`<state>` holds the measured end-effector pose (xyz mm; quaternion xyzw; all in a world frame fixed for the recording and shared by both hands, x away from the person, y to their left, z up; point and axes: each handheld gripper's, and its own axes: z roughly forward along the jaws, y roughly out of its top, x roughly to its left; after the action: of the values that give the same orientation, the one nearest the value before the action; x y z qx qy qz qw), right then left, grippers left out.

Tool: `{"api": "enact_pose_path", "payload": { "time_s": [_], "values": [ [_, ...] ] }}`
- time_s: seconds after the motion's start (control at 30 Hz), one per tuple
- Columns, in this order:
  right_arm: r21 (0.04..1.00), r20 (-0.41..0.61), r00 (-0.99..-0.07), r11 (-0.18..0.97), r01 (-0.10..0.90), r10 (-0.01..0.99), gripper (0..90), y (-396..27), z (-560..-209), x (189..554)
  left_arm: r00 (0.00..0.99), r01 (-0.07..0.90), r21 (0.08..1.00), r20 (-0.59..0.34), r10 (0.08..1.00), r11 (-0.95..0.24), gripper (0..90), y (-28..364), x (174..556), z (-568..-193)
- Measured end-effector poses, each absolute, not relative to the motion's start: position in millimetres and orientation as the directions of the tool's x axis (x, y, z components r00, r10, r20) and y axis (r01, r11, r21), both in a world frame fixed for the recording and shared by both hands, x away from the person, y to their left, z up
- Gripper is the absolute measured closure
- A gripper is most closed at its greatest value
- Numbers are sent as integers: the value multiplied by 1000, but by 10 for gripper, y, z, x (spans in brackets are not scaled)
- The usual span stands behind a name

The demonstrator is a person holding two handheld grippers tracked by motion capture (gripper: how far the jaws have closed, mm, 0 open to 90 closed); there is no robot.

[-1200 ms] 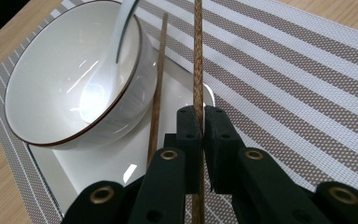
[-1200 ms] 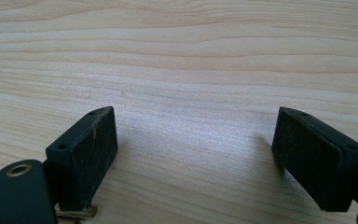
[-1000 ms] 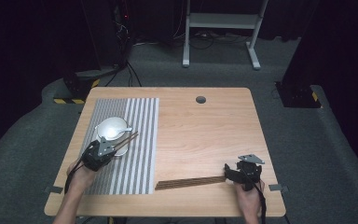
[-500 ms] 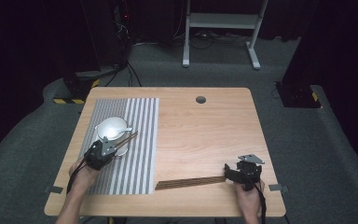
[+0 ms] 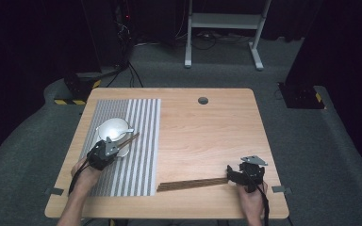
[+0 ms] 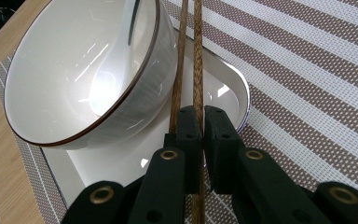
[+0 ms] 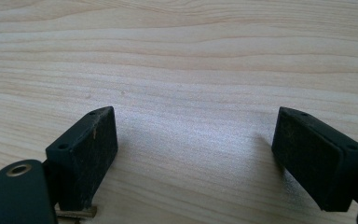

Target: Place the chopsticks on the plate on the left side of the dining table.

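Note:
My left gripper (image 6: 203,112) is shut on a pair of brown chopsticks (image 6: 186,56), which run up along the right side of a white bowl (image 6: 65,93) with a brown rim. A white spoon (image 6: 112,60) lies in the bowl, and the bowl sits on a white plate (image 6: 228,93). In the high view the left gripper (image 5: 112,148) hovers at the bowl's (image 5: 111,127) near edge, and the chopsticks (image 5: 129,139) point to the right and away. My right gripper (image 7: 196,135) stands open over bare wood. In the high view the right gripper (image 5: 231,175) is at the right end of a long brown strip (image 5: 193,183).
A grey-and-white striped placemat (image 5: 141,141) covers the left part of the wooden table (image 5: 207,136). A round cable hole (image 5: 203,100) lies near the far edge. The person's forearms come in from the near edge.

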<state>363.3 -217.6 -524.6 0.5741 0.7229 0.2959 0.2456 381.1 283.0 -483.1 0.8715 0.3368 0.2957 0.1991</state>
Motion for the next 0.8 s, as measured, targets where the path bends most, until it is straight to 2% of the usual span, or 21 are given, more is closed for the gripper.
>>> {"api": "enact_pose_path", "payload": {
  "time_s": [0.8],
  "values": [
    [710,-15,-220,166,685,975,137,-2177,-5246,3633,596,485,529,384,705,-697,845,2783,3889,-4909]
  ]
}}
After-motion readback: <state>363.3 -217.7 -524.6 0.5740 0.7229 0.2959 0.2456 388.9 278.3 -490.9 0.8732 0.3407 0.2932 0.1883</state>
